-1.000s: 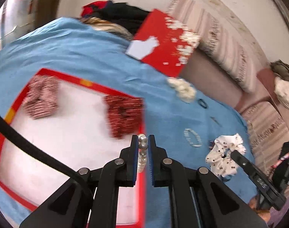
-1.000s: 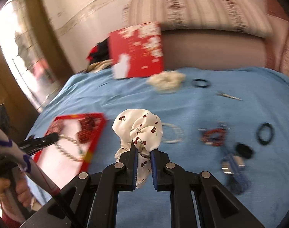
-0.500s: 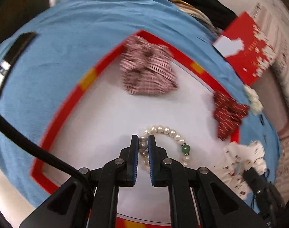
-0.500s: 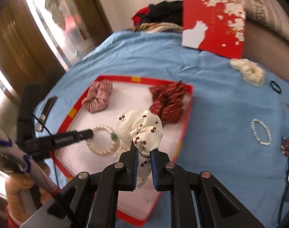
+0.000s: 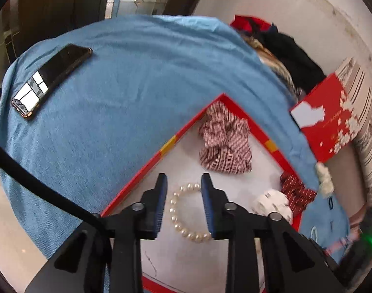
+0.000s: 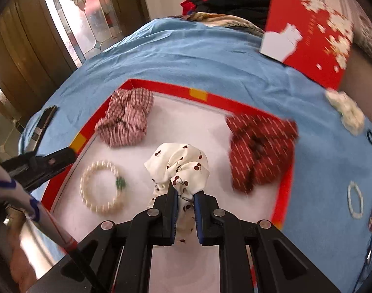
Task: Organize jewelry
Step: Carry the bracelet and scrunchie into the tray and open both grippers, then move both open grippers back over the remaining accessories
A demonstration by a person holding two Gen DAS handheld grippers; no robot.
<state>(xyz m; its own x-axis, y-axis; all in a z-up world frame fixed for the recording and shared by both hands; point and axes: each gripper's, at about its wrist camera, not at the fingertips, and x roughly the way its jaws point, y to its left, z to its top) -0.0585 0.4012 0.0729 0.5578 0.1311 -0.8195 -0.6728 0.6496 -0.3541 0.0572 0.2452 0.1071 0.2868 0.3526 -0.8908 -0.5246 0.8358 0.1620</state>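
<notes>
Smartphone (image 5: 51, 77) lies face-up near the far left edge of the blue cloth (image 5: 127, 78). Red gift box (image 6: 310, 34) leans at the back, beside heaped dark clothing (image 6: 234, 0).

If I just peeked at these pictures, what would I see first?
Probably the white cherry-print scrunchie pinched in the right gripper, hanging over the red-rimmed tray. Next, the pearl bracelet lying on the tray's white floor, between the fingers of the left gripper, whose jaws have just been opening.
</notes>
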